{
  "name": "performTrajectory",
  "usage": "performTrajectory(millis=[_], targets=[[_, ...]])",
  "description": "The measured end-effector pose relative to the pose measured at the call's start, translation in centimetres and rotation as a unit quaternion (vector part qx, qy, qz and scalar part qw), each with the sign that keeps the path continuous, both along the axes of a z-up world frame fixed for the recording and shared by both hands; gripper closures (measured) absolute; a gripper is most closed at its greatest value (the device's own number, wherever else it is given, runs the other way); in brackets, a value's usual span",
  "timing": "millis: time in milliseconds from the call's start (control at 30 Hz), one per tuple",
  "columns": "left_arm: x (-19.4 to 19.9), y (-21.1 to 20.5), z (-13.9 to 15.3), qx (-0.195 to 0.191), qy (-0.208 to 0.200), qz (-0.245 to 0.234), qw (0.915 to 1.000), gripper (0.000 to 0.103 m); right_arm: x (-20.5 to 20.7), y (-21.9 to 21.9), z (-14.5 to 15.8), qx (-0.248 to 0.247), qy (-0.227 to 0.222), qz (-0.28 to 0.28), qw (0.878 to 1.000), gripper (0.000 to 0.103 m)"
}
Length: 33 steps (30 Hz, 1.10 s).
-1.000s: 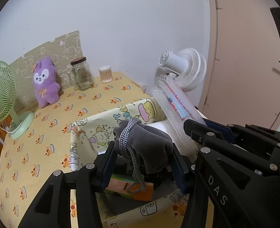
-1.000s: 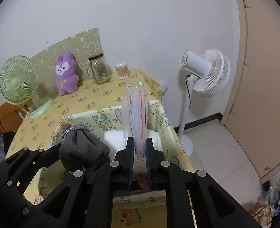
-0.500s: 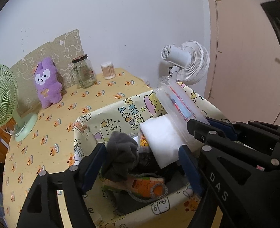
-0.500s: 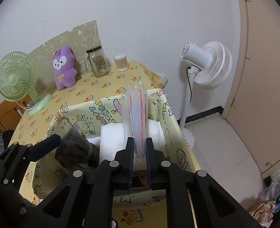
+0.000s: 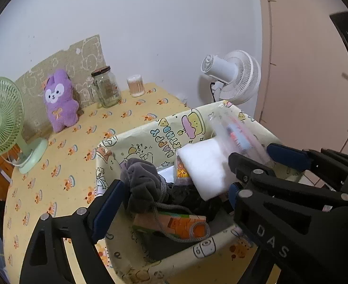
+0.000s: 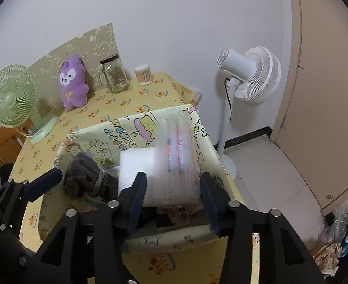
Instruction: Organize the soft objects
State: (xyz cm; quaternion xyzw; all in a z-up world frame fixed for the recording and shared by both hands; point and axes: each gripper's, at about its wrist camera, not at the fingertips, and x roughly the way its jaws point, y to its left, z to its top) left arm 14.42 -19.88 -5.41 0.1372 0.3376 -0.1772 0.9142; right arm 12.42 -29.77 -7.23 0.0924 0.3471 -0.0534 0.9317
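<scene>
Here, the yellow-clothed table (image 6: 131, 104) is filling both views, its near edge lying hidden under the printed fabric bin (image 5: 136, 139) and the black gripper frames. The bin's floor is mostly lying out of sight under its load: a white foam block (image 5: 204, 165) leaning at 2 o'clock, a grey drawstring pouch (image 5: 141, 184) slumping at 10 o'clock, its cord trailing over an orange carton (image 5: 174, 222), and dark cloth that is hard to make out. The left gripper (image 5: 171, 198) is standing wide, its jaws having just been opening, with the pouch lying loose between them and touching neither pad. The right gripper (image 6: 174, 191) is standing partly apart, its jaws also just having been opening; the clear pen packet (image 6: 177, 156) is sitting blurred between them, resting on the foam block, and neither pad is pressing it. At 12 o'clock along the wall a purple plush (image 6: 73, 82), a glass jar (image 6: 115, 75) and a cotton-swab tub (image 6: 143, 74) are standing; a green desk fan (image 6: 15, 99) is standing at 9 o'clock. A white floor fan (image 6: 249, 75) is standing beyond the table at 2 o'clock.
</scene>
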Motion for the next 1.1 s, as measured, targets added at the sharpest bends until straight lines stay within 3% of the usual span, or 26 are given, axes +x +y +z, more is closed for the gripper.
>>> performTrajectory(millis=[467,1100], targets=[[-1.6,2.5,2.0,-0.021,-0.023,0.02,0.9993,0.004,-2.3,1.1,2.1,-0.021,-0.029,-0.024,0.999,0.02],[-4.9,7.9,5.5,-0.062,-0.061,0.061,0.9944,0.0,-5.5,4.8,5.7,-0.02,-0.079,-0.013,0.997,0.007]])
